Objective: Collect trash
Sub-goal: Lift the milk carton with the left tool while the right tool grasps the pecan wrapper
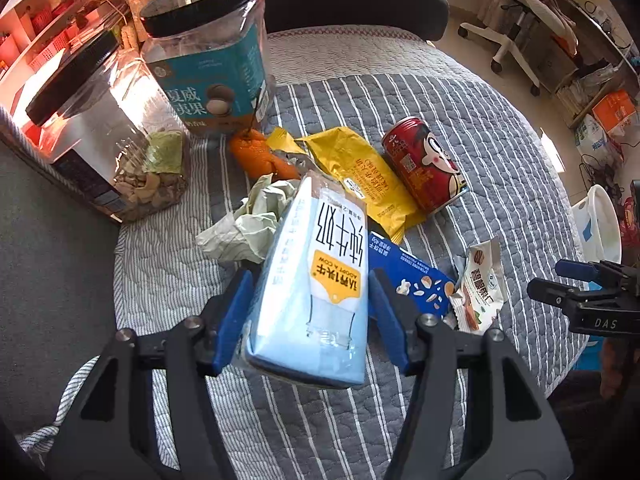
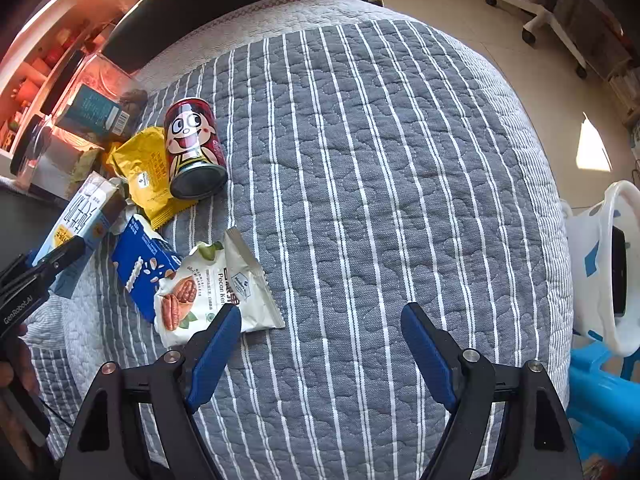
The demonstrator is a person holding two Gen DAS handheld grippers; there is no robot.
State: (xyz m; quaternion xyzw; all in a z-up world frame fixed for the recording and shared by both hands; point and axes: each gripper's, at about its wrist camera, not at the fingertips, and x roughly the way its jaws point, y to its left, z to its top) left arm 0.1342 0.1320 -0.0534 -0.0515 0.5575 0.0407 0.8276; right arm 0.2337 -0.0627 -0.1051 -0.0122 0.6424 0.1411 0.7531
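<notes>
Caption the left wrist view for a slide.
Left gripper around a light blue milk carton amid wrappers and a red can on a striped quilt.

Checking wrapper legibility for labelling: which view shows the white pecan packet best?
The right wrist view: the pecan packet lies whole, printed face up, by the right gripper. The left wrist view shows it small and foreshortened.

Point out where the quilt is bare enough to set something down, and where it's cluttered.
Free: the wide stretch of striped quilt from the red can and pecan packet across to the white bin; the right gripper hangs over it. Crowded: the left side, where the jars, yellow wrapper, blue box and milk carton bunch together.
</notes>
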